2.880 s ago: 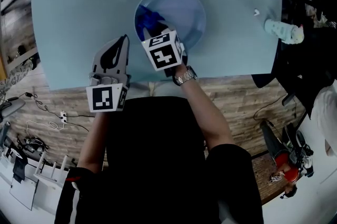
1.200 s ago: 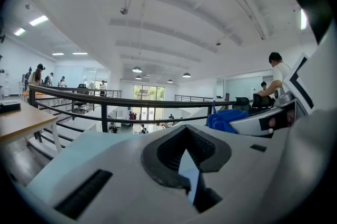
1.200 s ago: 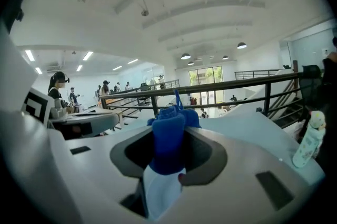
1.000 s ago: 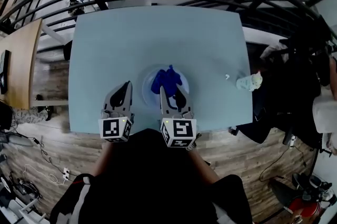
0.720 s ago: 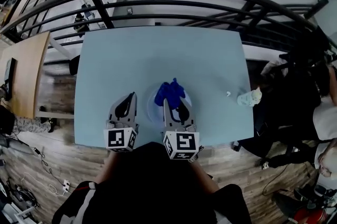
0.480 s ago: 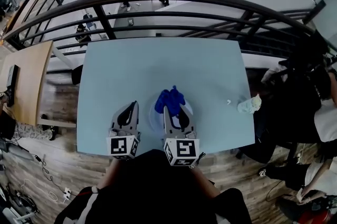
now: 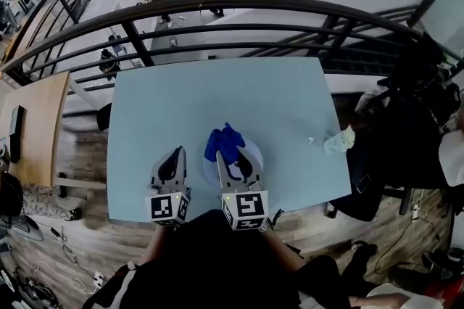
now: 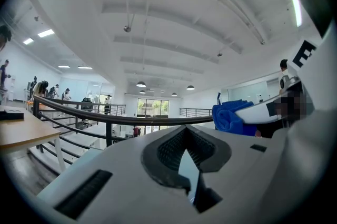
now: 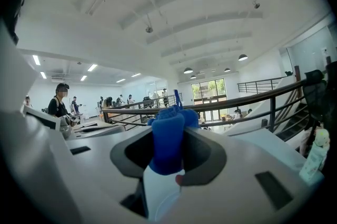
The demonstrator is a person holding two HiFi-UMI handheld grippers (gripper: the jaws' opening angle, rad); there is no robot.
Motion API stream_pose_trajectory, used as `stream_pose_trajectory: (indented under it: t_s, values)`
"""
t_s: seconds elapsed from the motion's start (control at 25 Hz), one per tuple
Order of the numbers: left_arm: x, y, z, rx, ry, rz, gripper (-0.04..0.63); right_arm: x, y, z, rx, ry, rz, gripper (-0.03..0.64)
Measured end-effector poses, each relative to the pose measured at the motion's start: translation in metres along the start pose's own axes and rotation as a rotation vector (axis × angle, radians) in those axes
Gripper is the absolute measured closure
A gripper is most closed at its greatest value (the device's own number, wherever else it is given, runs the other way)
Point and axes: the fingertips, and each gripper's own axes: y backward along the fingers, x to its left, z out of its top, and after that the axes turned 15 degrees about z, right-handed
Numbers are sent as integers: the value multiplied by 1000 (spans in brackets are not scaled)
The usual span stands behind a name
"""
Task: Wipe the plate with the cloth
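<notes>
Bright, even white light from ceiling lamps (image 8: 141,84) and far windows (image 9: 209,90); only faint shadows on the pale surface (image 7: 181,104). Heavy fisheye bending, bowed railing (image 7: 217,6), black corners. Blurred up close: left hand-held gripper (image 8: 185,162), right hand-held gripper (image 9: 168,160), clamped cloth (image 9: 167,136). Mosaic patch near the left gripper view's right edge.

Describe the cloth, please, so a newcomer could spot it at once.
On the pale blue table, find the white plate by the near edge. The cloth is bunched at its far-left rim, in the right hand-held gripper: the only deep blue thing there.
</notes>
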Motion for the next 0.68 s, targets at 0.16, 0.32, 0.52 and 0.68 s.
stream_pose_trajectory:
  t_s: [0.16,0.32,0.52,0.68]
  values:
    - [6,6,0,-1,-2,-1,594,8,0,-3,4,0,-2,497]
    - [5,10,0,3,-5,0,594,10,2,-4,6,-5,5,497]
    - [4,10,-4,8,-5,-3,594,10,1,-6,11,-11,11,497]
    - [10,4,-5,14,0,0,595,11,-7,-8,25,-21,17,497]
